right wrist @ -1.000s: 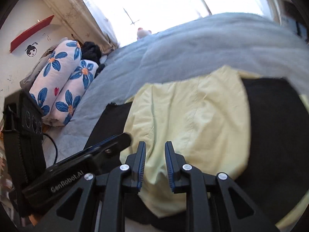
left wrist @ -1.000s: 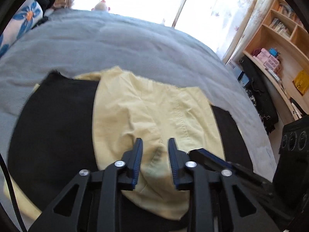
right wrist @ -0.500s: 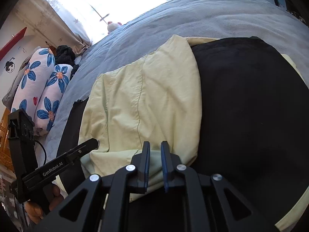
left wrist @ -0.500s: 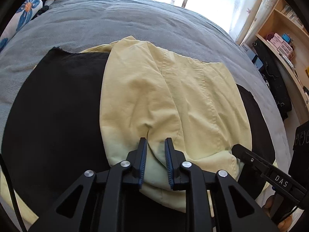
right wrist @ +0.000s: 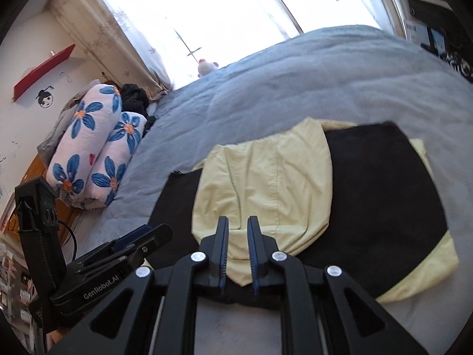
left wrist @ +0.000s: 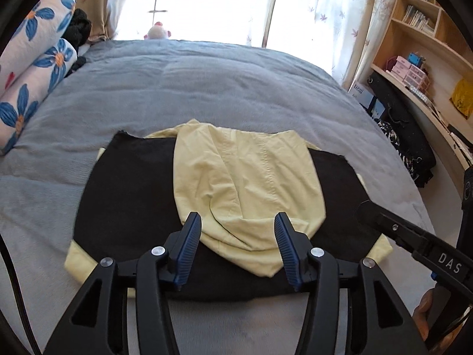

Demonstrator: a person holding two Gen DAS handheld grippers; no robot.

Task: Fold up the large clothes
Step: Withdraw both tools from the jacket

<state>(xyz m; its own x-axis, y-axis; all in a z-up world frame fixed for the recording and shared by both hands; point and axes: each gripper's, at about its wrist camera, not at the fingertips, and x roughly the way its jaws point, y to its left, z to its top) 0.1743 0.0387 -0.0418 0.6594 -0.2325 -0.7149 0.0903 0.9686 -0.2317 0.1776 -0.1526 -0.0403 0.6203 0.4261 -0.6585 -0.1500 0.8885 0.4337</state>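
A pale yellow garment (left wrist: 248, 183) (right wrist: 266, 183) lies folded on top of a black cloth (left wrist: 127, 195) (right wrist: 384, 189) on the grey bed (left wrist: 192, 88). Yellow corners (left wrist: 79, 263) stick out from under the black cloth. My left gripper (left wrist: 236, 230) hovers above the garment's near edge. Its jaws are opening wide and the fabric lies loose on the bed below them. My right gripper (right wrist: 238, 230) hangs over the same edge, with its jaws opening by a narrow gap and nothing pressed between the pads. Each gripper shows in the other's view, the right (left wrist: 414, 242) and the left (right wrist: 130, 245).
Two flowered pillows (left wrist: 32, 59) (right wrist: 88, 148) lie at the bed's left side. A wooden shelf unit (left wrist: 428, 44) and a black bag (left wrist: 402, 136) stand to the right of the bed. A small plush toy (left wrist: 158, 31) sits by the bright window at the far edge.
Both grippers let go of the yellow fold, which now lies flat, and pulled back and up from the bed. The left jaws spread wide and the right jaws parted a little.
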